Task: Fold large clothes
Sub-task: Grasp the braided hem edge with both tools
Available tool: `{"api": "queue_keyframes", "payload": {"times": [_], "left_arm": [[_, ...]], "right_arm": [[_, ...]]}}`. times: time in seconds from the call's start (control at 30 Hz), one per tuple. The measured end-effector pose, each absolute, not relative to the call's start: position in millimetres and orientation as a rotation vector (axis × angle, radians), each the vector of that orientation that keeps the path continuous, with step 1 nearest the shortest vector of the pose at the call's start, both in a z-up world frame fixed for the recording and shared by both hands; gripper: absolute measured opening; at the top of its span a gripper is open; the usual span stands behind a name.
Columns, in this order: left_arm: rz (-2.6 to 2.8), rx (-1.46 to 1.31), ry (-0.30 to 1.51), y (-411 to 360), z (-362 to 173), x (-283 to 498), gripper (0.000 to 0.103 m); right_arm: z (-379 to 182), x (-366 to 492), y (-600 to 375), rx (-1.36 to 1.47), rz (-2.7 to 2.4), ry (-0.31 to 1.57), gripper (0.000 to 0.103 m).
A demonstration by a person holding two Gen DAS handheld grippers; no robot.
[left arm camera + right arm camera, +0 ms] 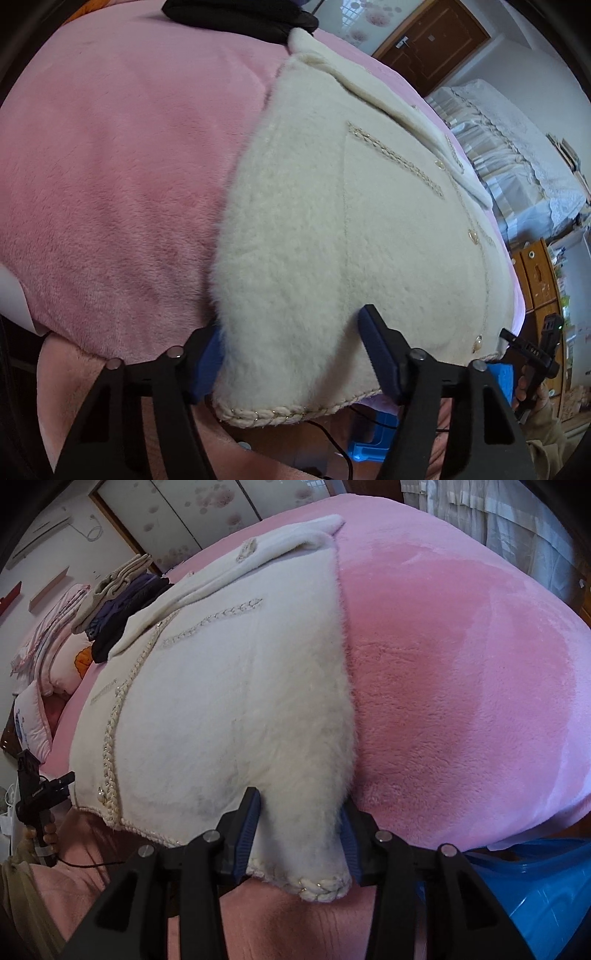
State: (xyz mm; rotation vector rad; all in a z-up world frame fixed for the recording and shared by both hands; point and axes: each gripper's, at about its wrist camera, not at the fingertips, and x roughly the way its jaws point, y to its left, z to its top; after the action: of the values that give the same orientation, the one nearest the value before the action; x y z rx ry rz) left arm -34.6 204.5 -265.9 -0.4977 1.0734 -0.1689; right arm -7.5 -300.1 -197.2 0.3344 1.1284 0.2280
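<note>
A cream fleece jacket [351,229] with braided trim lies flat on the pink plush blanket [110,184] that covers the bed, its hem hanging just over the near edge toward me. My left gripper [291,354] straddles the jacket's near left corner: both blue pads [380,354] touch the fleece, one at the folded side edge and one sunk into the top face, so I read it as pinching that corner. My right gripper [301,834] does the same at the near right corner, and there the pile bunches between the pads [249,830], a firm pinch on the fabric just above the braided hem.

At the far left of the bed, beside the jacket's collar, sits a stack of folded clothes [122,602], with pink pillows [48,646] beyond it. A blue plastic bin [535,893] stands on the floor at the near right.
</note>
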Motion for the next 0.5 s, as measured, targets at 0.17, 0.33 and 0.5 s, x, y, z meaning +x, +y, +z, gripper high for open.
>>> {"api": "queue_keyframes", "payload": {"times": [0.17, 0.33, 0.5], "left_arm": [[-0.136, -0.491, 1.099, 204, -266, -32, 0.063], [-0.115, -0.435, 1.103, 199, -261, -30, 0.067], [-0.195, -0.467, 1.133, 189, -270, -13, 0.099]], "right_arm": [[-203, 1, -296, 0.338, 0.233, 1.162, 0.041], [-199, 0, -295, 0.305, 0.240, 1.164, 0.041], [-204, 2, -299, 0.337, 0.254, 1.173, 0.041]]}}
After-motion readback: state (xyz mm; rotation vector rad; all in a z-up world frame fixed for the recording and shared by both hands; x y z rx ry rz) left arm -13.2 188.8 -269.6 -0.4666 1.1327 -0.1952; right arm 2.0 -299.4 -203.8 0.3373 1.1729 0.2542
